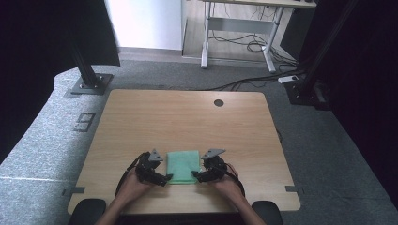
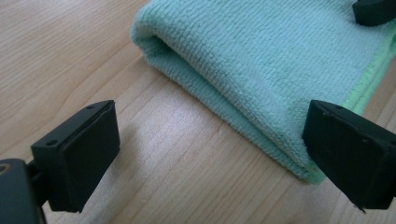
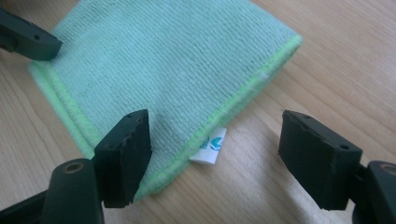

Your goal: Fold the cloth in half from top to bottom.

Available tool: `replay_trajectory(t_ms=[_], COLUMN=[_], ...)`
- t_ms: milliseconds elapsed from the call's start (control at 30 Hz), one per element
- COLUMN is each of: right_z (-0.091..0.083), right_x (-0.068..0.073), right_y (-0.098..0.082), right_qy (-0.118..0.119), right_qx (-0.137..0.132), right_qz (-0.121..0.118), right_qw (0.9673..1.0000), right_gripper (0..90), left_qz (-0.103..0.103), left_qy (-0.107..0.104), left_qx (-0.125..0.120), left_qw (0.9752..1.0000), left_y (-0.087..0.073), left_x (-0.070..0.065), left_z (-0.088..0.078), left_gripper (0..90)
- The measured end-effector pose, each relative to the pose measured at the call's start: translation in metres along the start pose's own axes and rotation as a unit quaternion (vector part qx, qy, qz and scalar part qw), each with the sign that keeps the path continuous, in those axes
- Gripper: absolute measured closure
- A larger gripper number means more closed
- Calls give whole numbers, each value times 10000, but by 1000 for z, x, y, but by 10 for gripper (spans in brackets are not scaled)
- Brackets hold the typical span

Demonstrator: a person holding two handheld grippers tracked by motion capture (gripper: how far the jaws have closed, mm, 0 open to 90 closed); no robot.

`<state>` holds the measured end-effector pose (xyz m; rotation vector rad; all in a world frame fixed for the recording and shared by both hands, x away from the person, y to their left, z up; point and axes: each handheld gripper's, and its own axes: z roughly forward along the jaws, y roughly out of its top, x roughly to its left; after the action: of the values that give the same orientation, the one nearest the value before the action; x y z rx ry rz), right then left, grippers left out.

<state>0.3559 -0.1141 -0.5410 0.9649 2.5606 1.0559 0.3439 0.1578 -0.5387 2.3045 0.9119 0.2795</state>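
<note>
A folded green cloth (image 1: 183, 166) lay flat on the wooden tabletop (image 1: 187, 117), close to its near edge. The left tool (image 1: 165, 178) sat at the cloth's near left corner with its jaws spread and nothing pinched; in the left gripper view, 1 jaw stood over bare wood beside the cloth's (image 2: 261, 65) rounded fold. The right tool (image 1: 197, 176) sat at the cloth's near right corner, its jaws likewise apart and gripping nothing, straddling the cloth's (image 3: 168, 60) stitched edge and small white label (image 3: 209, 147)
</note>
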Motion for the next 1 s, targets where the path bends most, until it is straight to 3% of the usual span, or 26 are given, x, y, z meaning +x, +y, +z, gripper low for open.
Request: replay_trajectory(t_ms=[167,300,467,633,833,1000], right_z=[1,1,2,1,0,1], right_x=[-3,-1,-1,-1,-1,-1], right_y=[-4,-4,-3,-3,-5,-3], right_qy=[41,-13,-50,-70,-73,-71], right_qx=[-33,-19,33,17,16,63], right_qz=[108,51,66,60,68,52], right_qw=[9999,10000,10000,10000,9999,9999], right_gripper=[237,236,227,227,226,221], left_qz=[-113,-160,-349,-470,-570,-634], left_qy=[-61,-160,57,321,323,375], left_qx=[-46,-140,-450,-391,-365,-229], left_qw=[9999,9996,9984,9976,9972,9970], left_y=[-4,4,26,40,24,19], left_x=[1,7,27,47,50,52], left_z=[0,-6,-10,1,-8,2], left_gripper=[51,33,42,46,50,51])
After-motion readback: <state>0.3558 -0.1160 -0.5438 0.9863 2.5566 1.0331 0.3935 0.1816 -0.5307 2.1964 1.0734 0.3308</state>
